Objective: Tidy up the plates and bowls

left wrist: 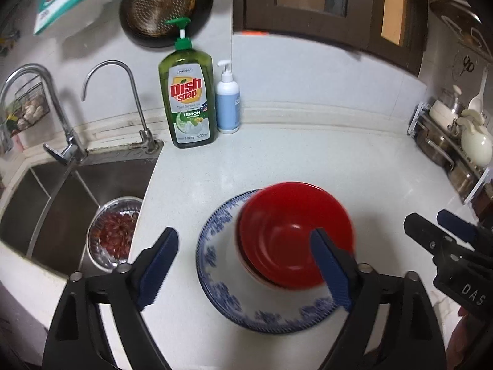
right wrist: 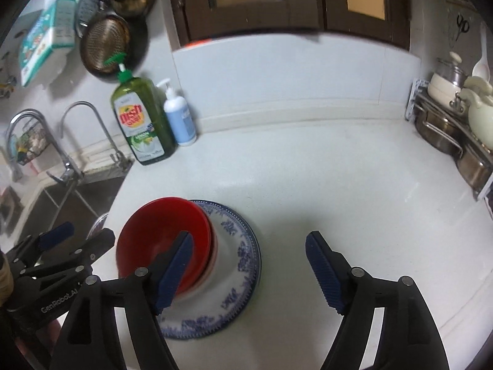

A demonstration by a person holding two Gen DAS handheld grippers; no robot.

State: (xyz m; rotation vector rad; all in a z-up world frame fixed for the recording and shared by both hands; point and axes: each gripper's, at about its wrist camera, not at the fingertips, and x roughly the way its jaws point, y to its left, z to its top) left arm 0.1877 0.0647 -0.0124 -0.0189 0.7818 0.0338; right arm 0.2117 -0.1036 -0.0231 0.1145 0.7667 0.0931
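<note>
A glossy red bowl [left wrist: 294,234] sits nested in at least one more bowl, whose pale rim shows beneath it, and the stack stands on a white plate with a blue floral border [left wrist: 215,259]. The bowls sit off-centre on the plate, toward its 1 o'clock side in the left wrist view. All of it rests on the white counter [left wrist: 339,160], close to the counter's near edge.

The left gripper [left wrist: 245,266] has its jaws wide apart and holds nothing; the stack shows between its fingers without contact. The right gripper [right wrist: 249,273] is likewise spread and empty, with the stack at its 9 o'clock.

At 9 o'clock of the plate the counter ends at the sink [left wrist: 61,203]; at 11 o'clock, against the back wall, stand a green dish soap bottle [left wrist: 188,101] and a small blue pump bottle [left wrist: 228,104]. From 12 to 3 o'clock the counter lies bare as far as a rack of pots [right wrist: 453,123].

Only the left wrist view shows a metal bowl of red pieces [left wrist: 115,231] in the sink. The right wrist view shows more bare counter at 3 o'clock of the plate.
</note>
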